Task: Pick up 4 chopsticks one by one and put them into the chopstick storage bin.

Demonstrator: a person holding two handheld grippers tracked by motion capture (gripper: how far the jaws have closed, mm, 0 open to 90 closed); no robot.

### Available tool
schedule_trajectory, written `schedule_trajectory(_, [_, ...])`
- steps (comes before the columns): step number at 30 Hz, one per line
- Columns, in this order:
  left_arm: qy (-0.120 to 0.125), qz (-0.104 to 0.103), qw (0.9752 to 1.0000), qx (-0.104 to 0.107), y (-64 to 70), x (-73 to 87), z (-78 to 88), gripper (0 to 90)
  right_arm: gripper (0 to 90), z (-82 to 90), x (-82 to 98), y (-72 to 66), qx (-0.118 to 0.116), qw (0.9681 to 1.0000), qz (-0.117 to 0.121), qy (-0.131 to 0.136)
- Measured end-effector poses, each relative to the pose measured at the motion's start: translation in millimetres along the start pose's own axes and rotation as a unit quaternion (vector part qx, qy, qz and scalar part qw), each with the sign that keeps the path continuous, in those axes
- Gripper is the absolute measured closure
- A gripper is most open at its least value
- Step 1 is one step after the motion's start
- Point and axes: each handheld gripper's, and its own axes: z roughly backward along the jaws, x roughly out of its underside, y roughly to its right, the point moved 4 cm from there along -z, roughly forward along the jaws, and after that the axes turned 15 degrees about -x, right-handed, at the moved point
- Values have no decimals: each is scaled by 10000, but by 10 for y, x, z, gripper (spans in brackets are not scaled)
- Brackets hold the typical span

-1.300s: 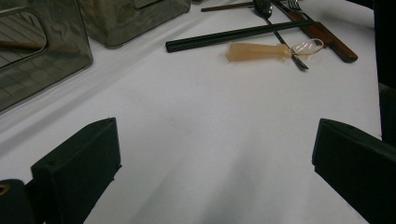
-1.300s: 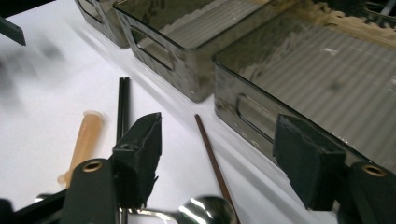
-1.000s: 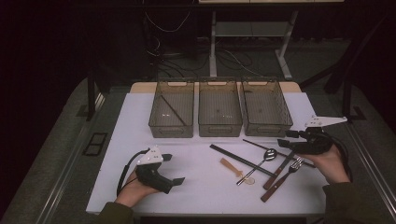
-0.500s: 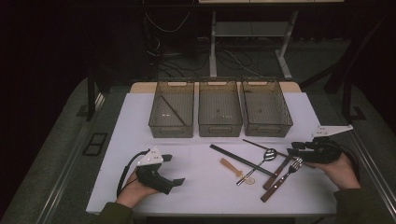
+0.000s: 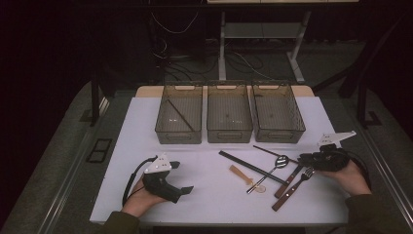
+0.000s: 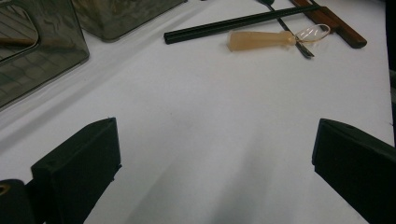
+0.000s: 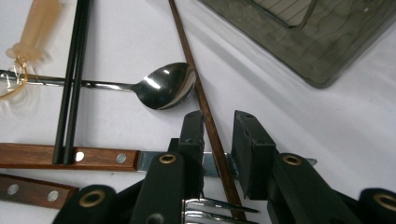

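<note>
the right gripper (image 5: 306, 159) is held low over the white table (image 5: 209, 195), at the right end of a pile of cutlery. in the right gripper view a thin brown chopstick (image 7: 205, 112) is seen running between its two black jaws. the jaws have just been closing, and they stand narrow now. the left jaw is right against the stick, and a small gap is seen between the stick and the right jaw, so the stick is not squeezed yet. the chopstick lies flat on the table, across the metal blade of a knife with a wooden handle (image 7: 60, 156). a fork (image 7: 210, 212) is seen under the jaws, with its prongs by the near end of the stick. a shiny spoon (image 7: 166, 86) lies just beside the stick, and its bowl almost touches it. a pair of black chopsticks (image 7: 72, 79) lies farther off, across the spoon's handle and the knife handle. a small see-through scoop with a pale handle (image 6: 266, 39) lies by them.

the left gripper (image 5: 175, 187) is held near the front left of the table, well apart from the cutlery. its jaws are spread wide, and bare table is seen between them.

three see-through bins (image 5: 229, 131) are lined up at the back of the table. a stick is leaned inside the left bin (image 5: 178, 131).
</note>
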Motion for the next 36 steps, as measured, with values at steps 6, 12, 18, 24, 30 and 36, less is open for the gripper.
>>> schedule_trajectory(6, [-2, 16, 10000, 11, 8, 3, 6, 8, 748, -65, -17, 19, -28, 10000, 24, -50])
schedule_trajectory(12, [-4, 10, 10000, 43, 16, 2, 10, 8, 756, -108, -13, 24, -26, 9999, 35, -133])
schedule_trajectory(18, [-20, -4, 10000, 55, 17, 5, 5, 8, 776, -137, -6, 44, 4, 9997, 57, -221])
schedule_trajectory(24, [-70, -18, 9999, 87, 29, 12, -12, 8, 788, -164, 9, 61, -10, 9994, 91, -325])
schedule_trajectory(30, [-67, -16, 9999, 95, 31, 12, -9, 8, 822, -163, 9, 74, 25, 9993, 125, -338])
schedule_trajectory(36, [-85, -40, 9999, 126, 39, 13, -13, 8, 827, -161, 7, 79, -9, 9994, 139, -330])
